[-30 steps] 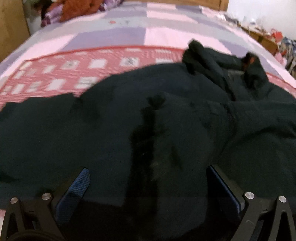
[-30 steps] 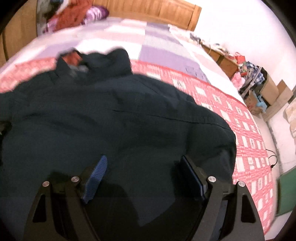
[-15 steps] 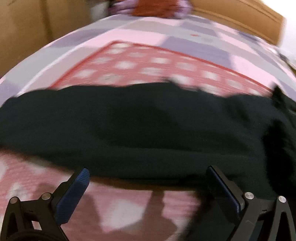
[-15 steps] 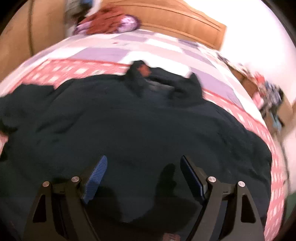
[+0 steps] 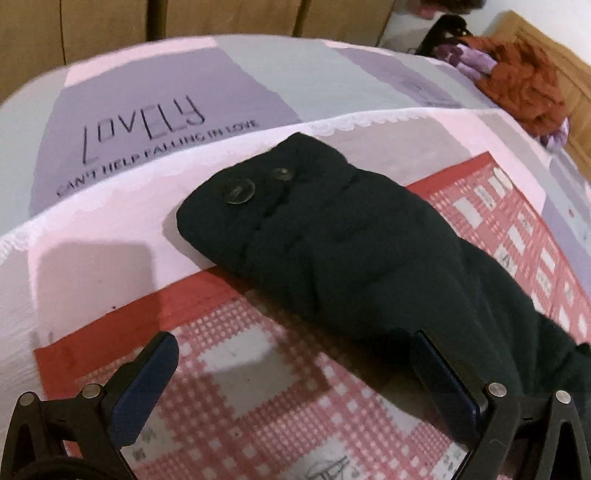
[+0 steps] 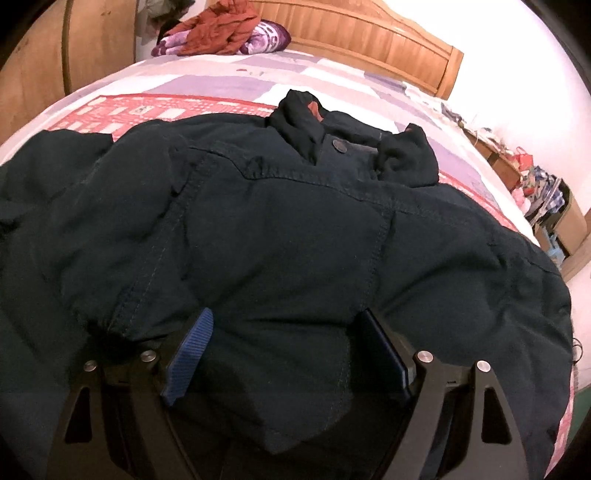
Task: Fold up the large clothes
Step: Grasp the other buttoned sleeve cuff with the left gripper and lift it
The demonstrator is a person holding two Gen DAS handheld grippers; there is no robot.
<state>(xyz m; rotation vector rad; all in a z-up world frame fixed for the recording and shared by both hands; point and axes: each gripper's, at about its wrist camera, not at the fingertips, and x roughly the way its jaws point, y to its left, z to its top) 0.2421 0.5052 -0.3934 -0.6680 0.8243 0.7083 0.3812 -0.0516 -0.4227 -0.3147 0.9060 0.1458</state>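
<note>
A dark green jacket (image 6: 295, 221) lies spread on the bed, its collar (image 6: 306, 122) toward the headboard. Its one sleeve (image 5: 332, 240) stretches out across the checked cover and ends in a cuff with two buttons (image 5: 240, 191). My left gripper (image 5: 291, 338) is open just short of this sleeve, over the cover; the right finger (image 5: 443, 376) sits at the sleeve's edge. My right gripper (image 6: 286, 314) is open low over the jacket's body, with cloth lying under and between its fingers but not pinched.
The bed cover (image 5: 147, 129) is pink, grey and purple with a red checked panel. A heap of red and purple clothes (image 6: 229, 33) lies by the wooden headboard (image 6: 369, 40). Wooden wardrobe doors (image 5: 110, 22) stand behind. Boxes and clutter (image 6: 543, 192) line the right side.
My left gripper has swept sideways off the jacket's body and rolled, now facing the sleeve's cuff. The right gripper shifted a little over the jacket. Both stayed open.
</note>
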